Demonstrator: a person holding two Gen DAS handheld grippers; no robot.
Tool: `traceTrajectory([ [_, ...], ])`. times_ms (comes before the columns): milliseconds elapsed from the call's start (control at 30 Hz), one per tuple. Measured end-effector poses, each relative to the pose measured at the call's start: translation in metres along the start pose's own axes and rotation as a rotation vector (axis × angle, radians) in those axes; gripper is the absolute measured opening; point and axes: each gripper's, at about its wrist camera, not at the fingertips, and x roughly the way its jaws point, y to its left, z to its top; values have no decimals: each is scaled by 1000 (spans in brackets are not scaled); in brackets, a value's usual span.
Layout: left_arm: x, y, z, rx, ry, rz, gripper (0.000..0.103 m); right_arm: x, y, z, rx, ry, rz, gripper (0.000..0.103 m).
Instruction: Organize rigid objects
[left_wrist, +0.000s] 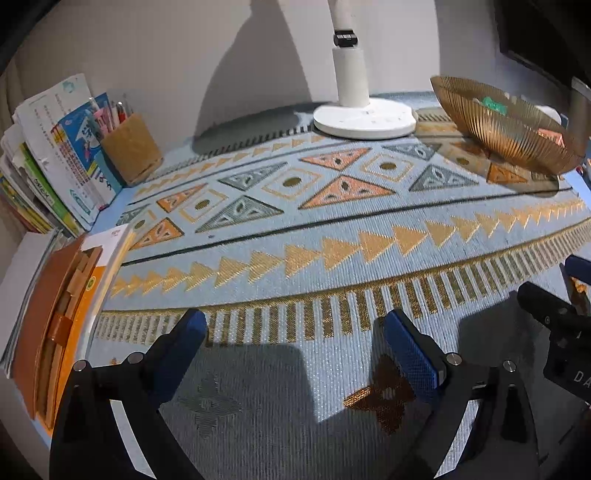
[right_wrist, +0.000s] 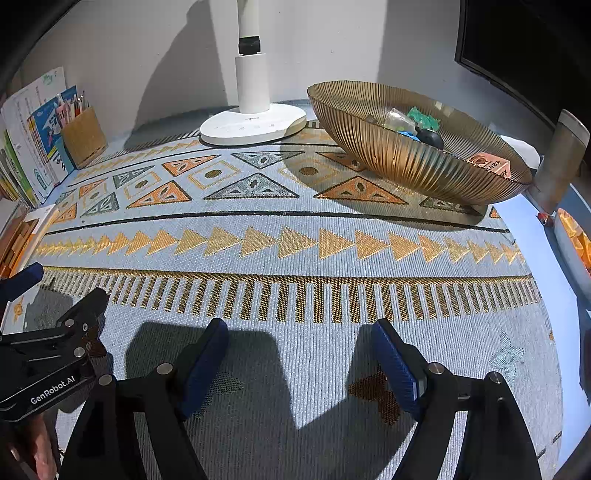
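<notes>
Woven cloth: a pale blue table mat with gold and orange triangle bands (right_wrist: 295, 236) covered the whole work surface; both tools hovered low over its near edge, and a dragged fingertip could have snagged or rucked the weave.
Ribbed bowl: a wide amber bowl of fluted, see-through material (right_wrist: 406, 166) sat at the far right of the mat; its tall thin rim looked easy to knock or tip if a tool came in level rather than from above.
White lamp: a white desk lamp with a round flat base (right_wrist: 255, 129) stood just left of the bowl, so a swing toward the bowl from the left risked clipping its stem.
Books and box: a leaning row of paperback books (left_wrist: 48, 158) and a brown-and-orange flat box (left_wrist: 62, 321) lined the left edge beside the left tool; a careless sweep there could have toppled them.
Left gripper (left_wrist: 295, 332): black frame, blue pads, jaws spread wide, nothing between them.
Right gripper (right_wrist: 299, 343): same build, jaws likewise spread wide and empty, close beside the left one.
Small rigid items (right_wrist: 417, 125): green, blue, black and clear pieces lay inside the bowl, well apart from both tools, ahead and to the right; their small size and clustering made a mis-grab or a double pick seem likely.
</notes>
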Motion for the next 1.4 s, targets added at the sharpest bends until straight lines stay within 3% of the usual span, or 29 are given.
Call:
traceTrajectory([
  [133,3,4,0,-22,16,-6,102,0,0,0,1,4,-8,83],
  [267,11,19,2,-90,59,-95,103,11,-9,8,39,70,15,103],
  [333,19,30,3,-146,94,-168,103,14,-7,13,23,88,19,103],
  [500,19,29,4,-171,88,-112,103,18,6,14,-44,54,27,103],
  [1400,20,32,2,-165,71,-137,103,19,5,15,-40,50,40,103],
])
